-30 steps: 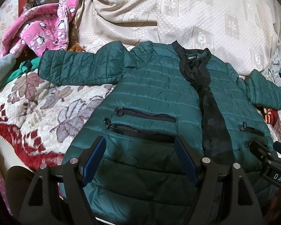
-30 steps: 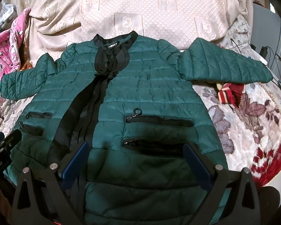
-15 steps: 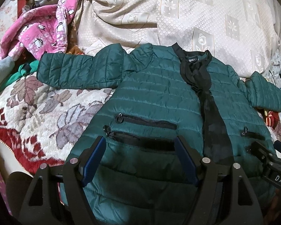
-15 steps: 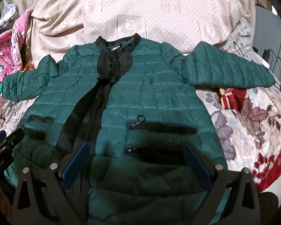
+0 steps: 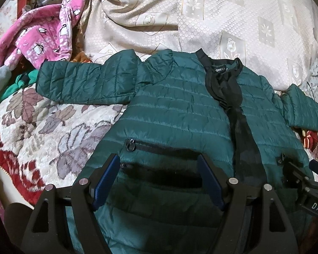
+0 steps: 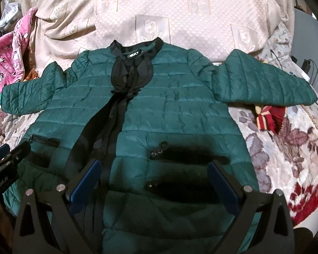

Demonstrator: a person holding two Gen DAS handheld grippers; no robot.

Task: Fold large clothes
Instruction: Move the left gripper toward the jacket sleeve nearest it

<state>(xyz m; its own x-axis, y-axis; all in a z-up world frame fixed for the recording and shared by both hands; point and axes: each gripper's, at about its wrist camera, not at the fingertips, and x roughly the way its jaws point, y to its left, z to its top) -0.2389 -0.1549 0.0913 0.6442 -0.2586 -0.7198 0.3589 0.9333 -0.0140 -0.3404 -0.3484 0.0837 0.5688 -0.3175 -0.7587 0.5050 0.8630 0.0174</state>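
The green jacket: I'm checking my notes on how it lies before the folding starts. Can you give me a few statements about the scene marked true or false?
1. The green jacket lies spread front side up, both sleeves out to the sides. True.
2. The left gripper is clamped on the jacket's hem. False: its jaws stand open above the fabric, nothing between them.
3. The right gripper is open too. True.
4. The pink penguin-print garment lies on top of the jacket. False: it sits apart, beyond the end of one sleeve.
5. The jacket's front is zipped closed up to the collar. False: it hangs open, showing the black lining.
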